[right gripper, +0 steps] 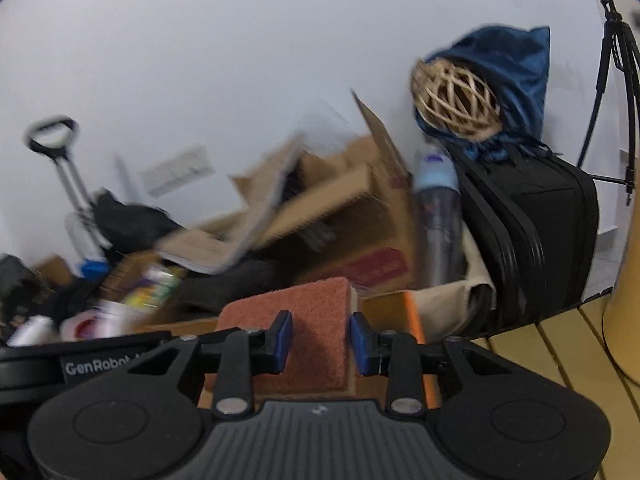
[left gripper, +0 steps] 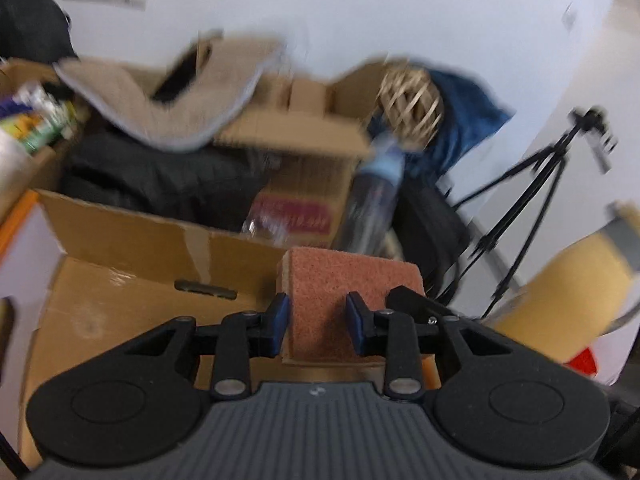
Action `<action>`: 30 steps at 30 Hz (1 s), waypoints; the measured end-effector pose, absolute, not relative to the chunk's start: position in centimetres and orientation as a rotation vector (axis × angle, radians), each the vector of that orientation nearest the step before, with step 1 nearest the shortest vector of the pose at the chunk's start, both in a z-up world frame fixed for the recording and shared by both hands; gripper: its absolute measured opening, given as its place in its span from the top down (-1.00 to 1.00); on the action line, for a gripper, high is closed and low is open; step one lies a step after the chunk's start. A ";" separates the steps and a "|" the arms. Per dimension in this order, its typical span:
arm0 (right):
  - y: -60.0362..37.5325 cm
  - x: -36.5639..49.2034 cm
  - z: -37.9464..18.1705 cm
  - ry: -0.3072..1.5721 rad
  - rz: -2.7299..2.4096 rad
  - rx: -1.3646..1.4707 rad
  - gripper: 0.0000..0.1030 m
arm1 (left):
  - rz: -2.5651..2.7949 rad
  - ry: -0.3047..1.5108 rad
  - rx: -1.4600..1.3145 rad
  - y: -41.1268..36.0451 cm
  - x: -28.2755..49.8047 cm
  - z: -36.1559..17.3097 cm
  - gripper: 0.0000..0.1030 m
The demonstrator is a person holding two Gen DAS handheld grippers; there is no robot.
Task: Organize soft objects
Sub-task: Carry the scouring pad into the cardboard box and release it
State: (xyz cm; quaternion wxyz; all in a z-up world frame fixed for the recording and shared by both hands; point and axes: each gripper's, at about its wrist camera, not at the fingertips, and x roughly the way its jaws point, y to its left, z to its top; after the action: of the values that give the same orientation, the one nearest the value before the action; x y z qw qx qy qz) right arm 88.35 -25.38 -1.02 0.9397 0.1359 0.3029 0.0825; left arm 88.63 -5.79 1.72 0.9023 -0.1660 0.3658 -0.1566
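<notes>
A sponge with a red-brown scouring face and a pale yellow body sits between the blue pads of my left gripper, which is shut on its left part. My right gripper is shut on the right part of the sponge, its right pad at the sponge's yellow edge. It looks like one sponge held by both. A black piece of the right gripper shows just right of the sponge. The left gripper's body lies at the left in the right wrist view. Both views are blurred by motion.
Open cardboard boxes lie below and ahead, with dark cloth, a beige mat and a clear bottle. A wicker ball, blue bag, black suitcase and tripod stand right. Wooden slats are lower right.
</notes>
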 end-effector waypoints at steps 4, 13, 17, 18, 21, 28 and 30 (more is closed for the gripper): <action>-25.2 89.6 -3.2 0.623 0.109 0.229 0.49 | -0.301 0.819 -0.233 -7.8 89.9 -0.8 0.43; -25.7 82.7 2.5 0.463 0.135 0.104 0.37 | -0.298 0.712 -0.175 -5.5 83.9 5.3 0.30; -26.2 76.4 7.3 0.422 0.164 0.029 0.17 | -0.274 0.635 -0.129 -2.2 77.6 10.3 0.12; -26.4 74.7 8.6 0.421 0.176 0.015 0.13 | -0.260 0.609 -0.109 -1.3 75.5 11.6 0.11; -26.4 69.7 11.9 0.405 0.207 -0.021 -0.05 | -0.230 0.548 -0.080 1.0 69.7 15.2 -0.08; -26.0 55.7 15.2 0.349 0.306 -0.001 -0.27 | -0.190 0.407 -0.036 5.0 54.7 17.8 -0.51; -25.9 51.2 14.8 0.322 0.348 0.007 -0.34 | -0.178 0.354 -0.034 6.1 49.9 16.9 -0.59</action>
State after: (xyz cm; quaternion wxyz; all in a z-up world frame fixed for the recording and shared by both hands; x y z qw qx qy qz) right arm 51.24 -25.91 14.76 0.9721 0.0036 0.1593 0.1724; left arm 49.86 6.10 16.92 0.9803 -0.0169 0.1757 -0.0885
